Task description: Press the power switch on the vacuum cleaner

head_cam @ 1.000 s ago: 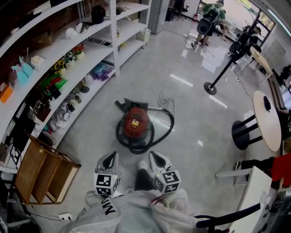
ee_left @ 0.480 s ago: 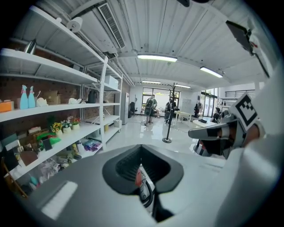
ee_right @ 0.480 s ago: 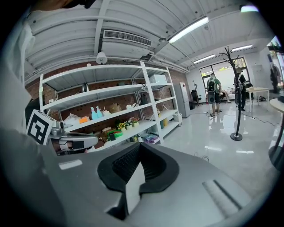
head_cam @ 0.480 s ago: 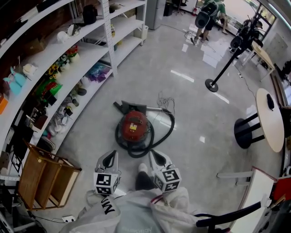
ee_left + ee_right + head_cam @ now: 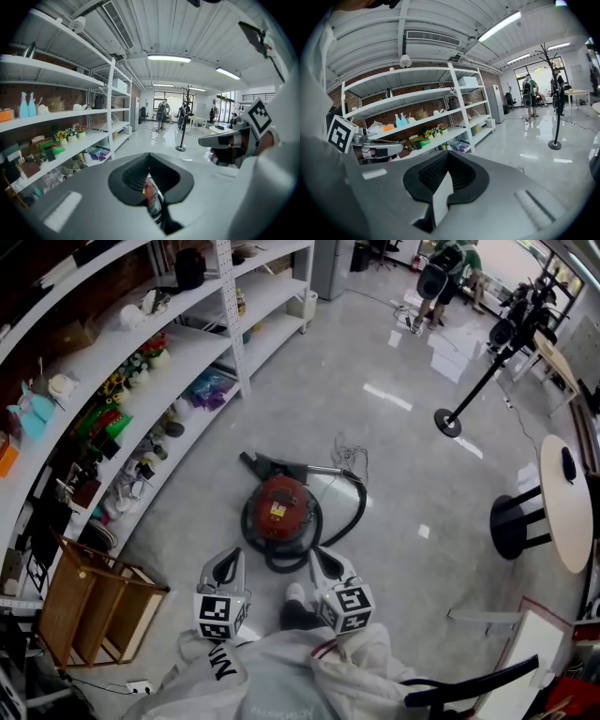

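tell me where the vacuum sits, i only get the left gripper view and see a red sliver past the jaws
observer: the head view shows the red vacuum cleaner on the floor, straight ahead, between the lines of the left gripper and the right gripper.
operator: is the right gripper holding anything
observer: no, its own view shows its jaws together with nothing in them.
operator: anything lying round the vacuum
observer: its black hose loops round the body on the floor, bulging out to your right.
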`<state>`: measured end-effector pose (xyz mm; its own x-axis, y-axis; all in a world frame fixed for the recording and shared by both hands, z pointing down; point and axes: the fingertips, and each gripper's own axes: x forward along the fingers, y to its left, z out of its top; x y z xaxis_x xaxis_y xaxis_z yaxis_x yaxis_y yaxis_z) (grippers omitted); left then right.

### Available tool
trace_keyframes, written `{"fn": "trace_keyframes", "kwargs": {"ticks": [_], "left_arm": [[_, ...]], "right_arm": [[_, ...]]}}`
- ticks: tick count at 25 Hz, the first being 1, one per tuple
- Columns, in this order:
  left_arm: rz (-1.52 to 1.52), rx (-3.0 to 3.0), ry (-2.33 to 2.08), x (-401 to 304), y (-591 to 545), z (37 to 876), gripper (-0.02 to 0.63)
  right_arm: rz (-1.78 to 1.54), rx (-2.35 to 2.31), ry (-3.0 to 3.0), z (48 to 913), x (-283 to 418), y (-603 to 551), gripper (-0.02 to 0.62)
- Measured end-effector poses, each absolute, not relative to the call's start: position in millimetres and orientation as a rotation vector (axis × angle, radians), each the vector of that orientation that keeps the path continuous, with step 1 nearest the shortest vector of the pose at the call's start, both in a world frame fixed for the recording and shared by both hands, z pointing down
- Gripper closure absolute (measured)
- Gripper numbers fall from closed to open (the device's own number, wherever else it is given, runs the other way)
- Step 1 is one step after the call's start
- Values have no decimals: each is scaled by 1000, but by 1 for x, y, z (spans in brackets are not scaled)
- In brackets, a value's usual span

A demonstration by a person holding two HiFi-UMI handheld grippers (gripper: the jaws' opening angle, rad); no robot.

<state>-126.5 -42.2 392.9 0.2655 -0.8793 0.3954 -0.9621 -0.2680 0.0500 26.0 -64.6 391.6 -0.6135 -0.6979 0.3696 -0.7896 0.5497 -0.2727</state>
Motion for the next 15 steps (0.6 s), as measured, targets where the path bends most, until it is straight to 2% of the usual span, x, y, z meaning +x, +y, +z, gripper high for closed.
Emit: {"fn": "trace_keyframes", "kwargs": {"ticks": [15], "left_arm": [[446,2244,-1741,-108,-96,389,606]], "right_arm": [[624,1234,-2600,391,47,-129,595]]}}
